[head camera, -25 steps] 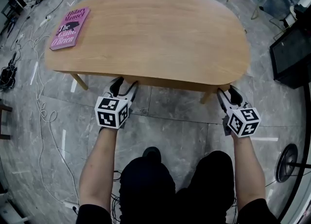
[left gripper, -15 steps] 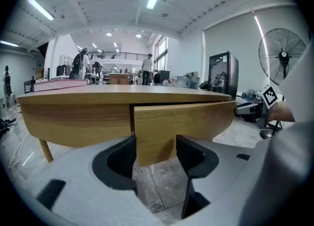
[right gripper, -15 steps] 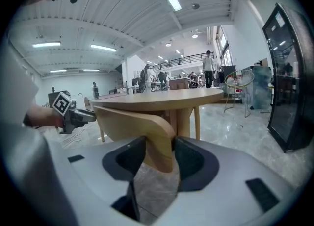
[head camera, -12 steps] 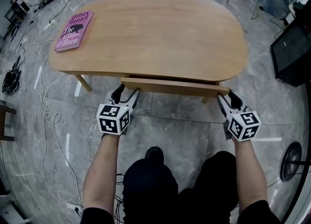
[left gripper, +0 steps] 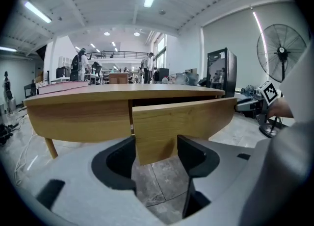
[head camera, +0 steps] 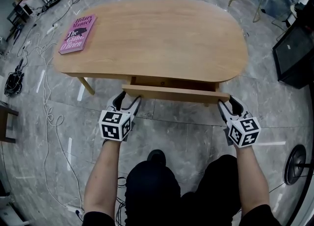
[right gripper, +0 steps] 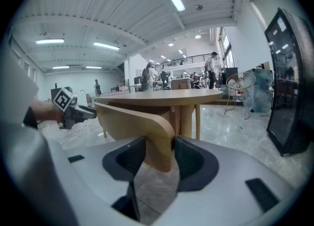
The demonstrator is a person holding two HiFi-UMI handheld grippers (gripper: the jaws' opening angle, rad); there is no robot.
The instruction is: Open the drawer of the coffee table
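cannot see inside the drawer [head camera: 174, 92], tucked under the table [head camera: 157, 38]. stands partly out, plain wood front. clamped endwise by left gripper [head camera: 128, 100], jaws just opening wider, and right gripper [head camera: 227, 102].

Coffee table [head camera: 157, 38]: light oak tone, fine straight wood grain seen across the top. Drawer front [head camera: 174, 94]: same pale grain, no contrast noted. Book [head camera: 77, 34] at 10 o'clock on the top: magenta-pink cover, lettered in white and black. Floor [head camera: 181, 132]: grey marbled tiles, veined in white. Trousers [head camera: 171, 190] at 6 o'clock: black. Monitor [head camera: 297, 53] at 3 o'clock: black.
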